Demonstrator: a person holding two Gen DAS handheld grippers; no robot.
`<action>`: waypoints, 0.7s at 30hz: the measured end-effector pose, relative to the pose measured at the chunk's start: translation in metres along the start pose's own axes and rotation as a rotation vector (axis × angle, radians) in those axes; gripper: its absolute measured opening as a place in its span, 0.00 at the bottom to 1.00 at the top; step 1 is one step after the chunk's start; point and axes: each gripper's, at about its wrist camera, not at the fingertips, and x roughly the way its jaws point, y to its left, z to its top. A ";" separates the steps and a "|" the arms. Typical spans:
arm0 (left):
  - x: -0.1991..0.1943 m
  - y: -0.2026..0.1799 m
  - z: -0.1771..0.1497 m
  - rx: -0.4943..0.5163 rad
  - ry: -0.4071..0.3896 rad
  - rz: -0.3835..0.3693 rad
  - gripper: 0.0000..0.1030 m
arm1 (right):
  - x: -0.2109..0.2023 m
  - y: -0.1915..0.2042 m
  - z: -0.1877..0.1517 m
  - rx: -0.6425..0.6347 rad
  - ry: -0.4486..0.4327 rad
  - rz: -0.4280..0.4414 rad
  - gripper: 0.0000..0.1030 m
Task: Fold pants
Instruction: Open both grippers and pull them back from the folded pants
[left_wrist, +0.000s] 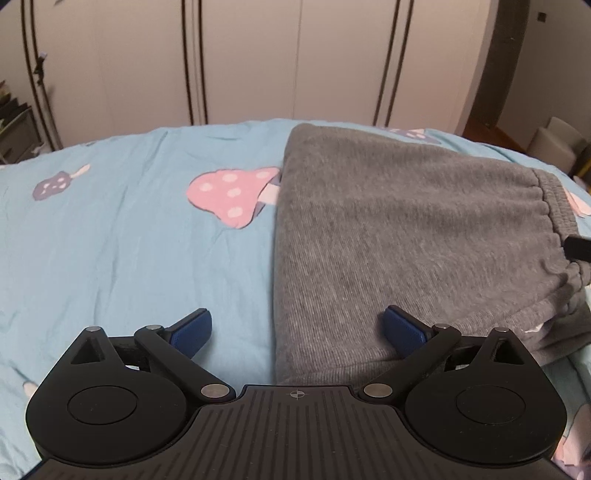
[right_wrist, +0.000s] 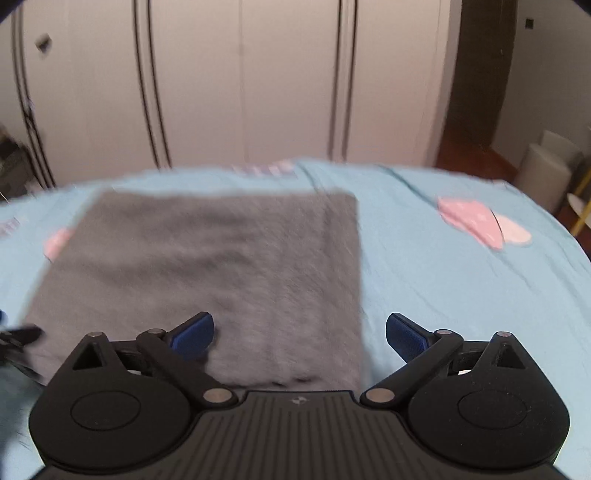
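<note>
Grey folded pants (left_wrist: 406, 229) lie flat on a light blue bedsheet (left_wrist: 110, 251) printed with mushrooms. Their elastic waistband (left_wrist: 554, 210) bunches at the right in the left wrist view. My left gripper (left_wrist: 297, 328) hovers open over the pants' near left edge, its right pad (left_wrist: 404, 328) above the cloth and its left pad above the sheet. In the blurred right wrist view, my right gripper (right_wrist: 299, 332) stands open over the near right edge of the pants (right_wrist: 207, 266). Neither gripper holds anything. A black tip of the right gripper (left_wrist: 578, 247) shows by the waistband.
White wardrobe doors (left_wrist: 251, 62) with dark trim stand behind the bed. At the far right are a doorway onto wooden floor and white bins (right_wrist: 543, 170). A shelf with clutter (left_wrist: 14, 125) sits at the far left. Bare sheet (right_wrist: 461, 295) spreads on both sides of the pants.
</note>
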 end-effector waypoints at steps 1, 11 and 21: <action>0.000 -0.001 -0.001 0.006 -0.005 0.005 0.99 | 0.001 0.005 -0.001 -0.007 0.007 0.000 0.97; -0.013 0.034 -0.023 -0.091 0.041 0.002 0.99 | 0.001 -0.029 -0.035 0.209 0.071 0.064 0.97; -0.032 -0.022 -0.069 0.159 0.169 0.080 0.99 | -0.032 -0.030 -0.076 0.146 0.175 -0.101 0.97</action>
